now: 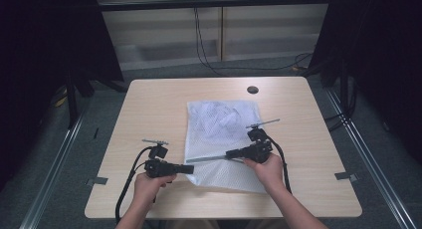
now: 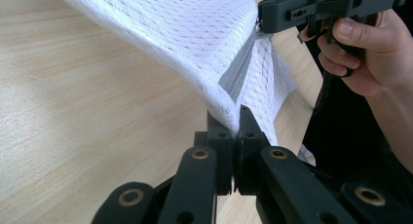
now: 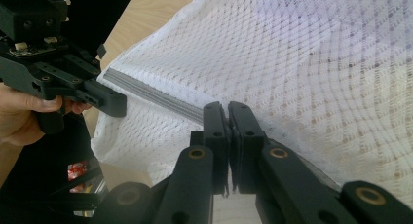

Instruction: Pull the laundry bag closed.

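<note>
A: Wide look at the desk (image 1: 149, 104) first. Bare wood all along the far side and down the left, with a small round dark hole (image 1: 252, 89) near the far edge. Grey floor and metal rails on both flanks.

B: And the white mesh bag (image 1: 221, 134) lies right of centre, running from mid-desk down toward the near edge. Its near end sits close to that edge, between the two hands.

A: The left gripper (image 1: 191, 169) comes in level from the left, its hand (image 1: 149, 184) low at the near edge, cable looping back off the desk.

B: In its own view the left gripper's jaws are closed tight, pinching the mesh right at the end of the grey zipper strip (image 2: 238, 73). The fabric lifts off the wood there.

A: The right gripper (image 1: 229, 154) points left across the bag, its hand (image 1: 268, 169) resting over the bag's near right part.

B: Its jaws are clamped too, and in the right gripper view they bite on the bag at the zipper strip, the grey band running away toward the other gripper.

A: The bag itself: open diamond mesh, white, with something pale and crumpled inside at the far end.
</note>
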Tool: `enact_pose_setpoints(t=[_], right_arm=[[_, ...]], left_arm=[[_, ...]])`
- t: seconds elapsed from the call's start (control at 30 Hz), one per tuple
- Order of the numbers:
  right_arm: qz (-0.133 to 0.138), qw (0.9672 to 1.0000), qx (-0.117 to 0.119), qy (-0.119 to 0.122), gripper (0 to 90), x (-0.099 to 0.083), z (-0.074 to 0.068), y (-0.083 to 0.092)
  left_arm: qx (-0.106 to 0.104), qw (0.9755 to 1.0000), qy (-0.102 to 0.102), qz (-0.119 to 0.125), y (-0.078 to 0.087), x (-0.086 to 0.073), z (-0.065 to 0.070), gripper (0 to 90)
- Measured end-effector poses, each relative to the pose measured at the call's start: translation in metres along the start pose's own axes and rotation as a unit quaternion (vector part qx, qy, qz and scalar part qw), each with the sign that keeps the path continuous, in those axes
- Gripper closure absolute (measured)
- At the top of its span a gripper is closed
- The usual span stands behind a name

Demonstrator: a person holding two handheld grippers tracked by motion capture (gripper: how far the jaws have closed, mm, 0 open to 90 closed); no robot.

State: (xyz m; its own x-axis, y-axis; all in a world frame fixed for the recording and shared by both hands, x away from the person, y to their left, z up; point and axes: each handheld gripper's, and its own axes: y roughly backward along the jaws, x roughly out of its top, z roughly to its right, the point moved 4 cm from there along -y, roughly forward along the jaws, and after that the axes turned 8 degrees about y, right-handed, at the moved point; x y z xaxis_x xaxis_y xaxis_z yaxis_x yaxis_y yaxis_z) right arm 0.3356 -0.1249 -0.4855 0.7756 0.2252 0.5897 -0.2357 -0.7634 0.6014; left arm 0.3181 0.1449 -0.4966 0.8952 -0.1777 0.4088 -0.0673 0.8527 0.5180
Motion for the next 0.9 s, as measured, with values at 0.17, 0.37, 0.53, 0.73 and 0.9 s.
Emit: enact_pose_setpoints(t=[0.17,0.37,0.53,0.73,0.9], right_arm=[[0.0,1.0,-0.001,-0.002,86.9,0.0,0.001,0.001],[0.001,1.0,-0.002,-0.001,86.9,0.0,0.002,0.004],[0.001,0.9998,-0.019,0.005,86.9,-0.002,0.006,0.009],[0.004,0.9998,-0.018,0.007,86.9,-0.004,0.008,0.013],[0.003,0.9999,-0.015,0.001,86.9,-0.005,0.007,0.014]], left_arm=[[0.003,1.0,0.002,0.001,0.001,0.0,0.0,88.4],[0.004,1.0,0.0,-0.001,0.0,0.0,0.0,88.3],[0.003,1.0,0.009,0.003,0.003,0.0,0.0,88.4],[0.006,1.0,0.004,0.002,0.002,0.0,-0.001,88.3],[0.005,1.0,0.007,0.002,0.002,0.0,-0.001,88.4]])
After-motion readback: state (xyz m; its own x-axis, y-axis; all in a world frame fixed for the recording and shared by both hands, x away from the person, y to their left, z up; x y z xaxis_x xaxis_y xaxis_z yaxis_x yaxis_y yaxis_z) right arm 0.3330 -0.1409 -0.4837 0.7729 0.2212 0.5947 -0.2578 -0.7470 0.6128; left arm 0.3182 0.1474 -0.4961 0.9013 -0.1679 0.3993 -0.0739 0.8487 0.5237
